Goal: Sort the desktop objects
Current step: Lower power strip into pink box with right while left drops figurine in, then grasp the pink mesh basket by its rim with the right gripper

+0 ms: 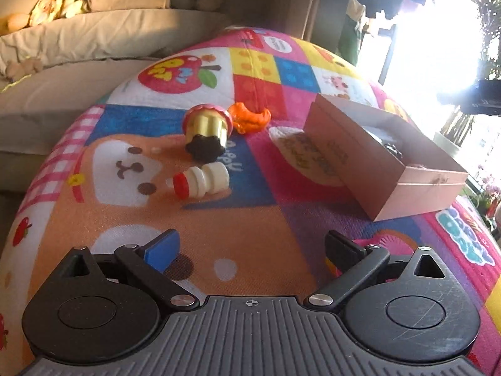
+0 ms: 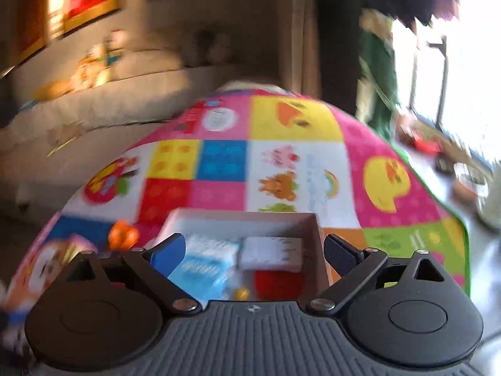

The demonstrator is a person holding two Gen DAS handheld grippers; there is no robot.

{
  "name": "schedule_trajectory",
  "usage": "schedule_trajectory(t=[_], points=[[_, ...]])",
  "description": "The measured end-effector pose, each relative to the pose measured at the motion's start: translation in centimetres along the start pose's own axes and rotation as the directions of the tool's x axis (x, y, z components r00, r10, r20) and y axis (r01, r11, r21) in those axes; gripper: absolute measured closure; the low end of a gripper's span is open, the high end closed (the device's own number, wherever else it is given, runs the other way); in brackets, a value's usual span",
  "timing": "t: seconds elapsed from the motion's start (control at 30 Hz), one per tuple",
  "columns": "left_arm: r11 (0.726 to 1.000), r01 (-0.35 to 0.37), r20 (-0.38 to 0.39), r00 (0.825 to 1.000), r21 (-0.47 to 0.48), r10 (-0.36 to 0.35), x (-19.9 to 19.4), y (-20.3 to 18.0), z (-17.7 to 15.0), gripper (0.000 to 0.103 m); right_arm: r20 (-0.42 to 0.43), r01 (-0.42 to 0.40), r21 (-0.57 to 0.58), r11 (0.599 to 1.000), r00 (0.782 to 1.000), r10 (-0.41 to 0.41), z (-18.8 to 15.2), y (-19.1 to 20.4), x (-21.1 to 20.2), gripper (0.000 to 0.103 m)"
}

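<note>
In the left wrist view my left gripper (image 1: 250, 247) stands open over the colourful play mat (image 1: 250, 219), nothing between its fingers. Ahead of it lie a small white bottle with a red cap (image 1: 200, 181), a gold toy cupcake with a pink rim and black base (image 1: 208, 131), and an orange toy (image 1: 249, 117). A pink open box (image 1: 385, 163) sits to the right. In the blurred right wrist view my right gripper (image 2: 253, 250) is open above the box (image 2: 244, 216), which holds a blue packet (image 2: 206, 266), a white item (image 2: 272, 250) and a red item (image 2: 278, 282).
A beige sofa (image 1: 94, 47) with cushions and plush toys runs along the mat's far left. Bright windows and plants (image 1: 488, 31) stand at the right. Beyond the mat's right edge, small items sit on a grey surface (image 2: 463, 172).
</note>
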State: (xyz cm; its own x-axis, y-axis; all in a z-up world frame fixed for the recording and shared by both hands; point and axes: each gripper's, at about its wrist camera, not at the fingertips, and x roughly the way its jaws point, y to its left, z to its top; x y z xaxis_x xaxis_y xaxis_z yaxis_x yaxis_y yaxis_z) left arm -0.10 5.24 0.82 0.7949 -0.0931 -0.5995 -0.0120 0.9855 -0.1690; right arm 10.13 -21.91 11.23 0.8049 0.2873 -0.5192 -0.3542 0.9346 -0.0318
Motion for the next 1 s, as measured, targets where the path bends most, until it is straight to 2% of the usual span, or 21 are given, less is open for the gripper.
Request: schedule_trajectory(t=[0.07,0.1,0.13,0.23,0.27,0.37,0.4,0.47,0.5,0.6,0.67,0.73,0.8,0.87,0.93,1.0], points=[[1.000,-0.009,-0.001,1.000,0.011,0.009,0.0,-0.3,0.0,0.001,-0.033,-0.046,-0.040,0.998,0.998,0.045,-0.6,1.6,-0.3,0.025],[1.000,-0.013,0.002,1.000,0.015,0.013,0.0,-0.4,-0.1,0.001,-0.072,-0.089,-0.032,0.996,0.994,0.087,-0.6,2.2,0.1,0.042],[1.000,-0.015,0.003,1.000,0.017,0.014,-0.1,-0.5,-0.2,0.001,-0.107,-0.126,-0.011,0.992,0.986,0.125,-0.6,2.6,0.7,0.053],[1.000,0.012,-0.018,1.000,0.015,-0.012,-0.4,-0.7,-0.4,0.001,-0.137,-0.184,0.064,0.981,0.972,0.192,-0.7,3.2,2.8,0.056],[0.999,0.025,-0.025,0.999,0.027,-0.024,-0.6,-0.9,-0.4,0.001,-0.150,-0.197,0.085,0.977,0.967,0.208,-0.7,3.3,3.6,0.056],[0.997,0.044,-0.026,0.999,0.066,-0.042,-1.2,-1.4,-0.4,0.001,-0.242,-0.251,0.151,0.956,0.929,0.281,-1.2,3.1,6.3,0.056],[0.996,0.046,-0.022,0.999,0.075,-0.045,-1.4,-1.5,-0.4,0.001,-0.239,-0.254,0.157,0.954,0.928,0.287,-1.5,2.8,6.7,0.054],[0.996,0.051,-0.019,0.999,0.079,-0.050,-1.7,-1.6,-0.3,0.001,-0.248,-0.208,0.117,0.971,0.941,0.232,-1.9,2.3,6.5,0.053],[0.995,0.052,-0.020,0.999,0.080,-0.051,-1.7,-1.6,-0.2,0.001,-0.235,-0.171,0.090,0.981,0.954,0.188,-2.0,2.0,6.2,0.053],[0.994,0.059,-0.025,0.998,0.089,-0.057,-1.6,-2.0,-0.2,0.001,-0.250,-0.029,0.044,0.999,0.968,0.039,-2.6,0.6,5.6,0.051],[0.994,0.064,-0.028,0.998,0.091,-0.061,-1.4,-2.2,-0.2,0.001,-0.234,0.005,0.066,0.998,0.972,0.010,-2.8,-0.5,4.6,0.051],[0.994,0.061,-0.031,0.998,0.094,-0.058,-1.3,-2.3,-0.2,0.001,-0.192,0.000,0.089,0.996,0.981,0.017,-3.0,-1.2,2.8,0.051],[0.994,0.041,-0.029,0.999,0.097,-0.039,-1.2,-2.3,-0.1,0.001,-0.151,-0.027,0.089,0.996,0.988,0.041,-3.4,-1.0,0.8,0.047],[0.996,0.006,-0.018,1.000,0.089,-0.005,-1.1,-2.0,0.2,0.001,-0.135,-0.091,0.084,0.992,0.986,0.102,-4.1,0.0,-0.9,0.035],[0.997,-0.028,-0.005,1.000,0.069,0.028,-1.3,-1.3,0.6,0.001,-0.136,-0.183,0.065,0.981,0.972,0.190,-5.2,1.9,-2.3,0.020],[0.997,-0.061,0.007,0.998,0.043,0.061,-1.5,-0.5,1.0,0.001,-0.164,-0.277,0.050,0.960,0.945,0.281,-6.9,4.4,-3.0,0.012]])
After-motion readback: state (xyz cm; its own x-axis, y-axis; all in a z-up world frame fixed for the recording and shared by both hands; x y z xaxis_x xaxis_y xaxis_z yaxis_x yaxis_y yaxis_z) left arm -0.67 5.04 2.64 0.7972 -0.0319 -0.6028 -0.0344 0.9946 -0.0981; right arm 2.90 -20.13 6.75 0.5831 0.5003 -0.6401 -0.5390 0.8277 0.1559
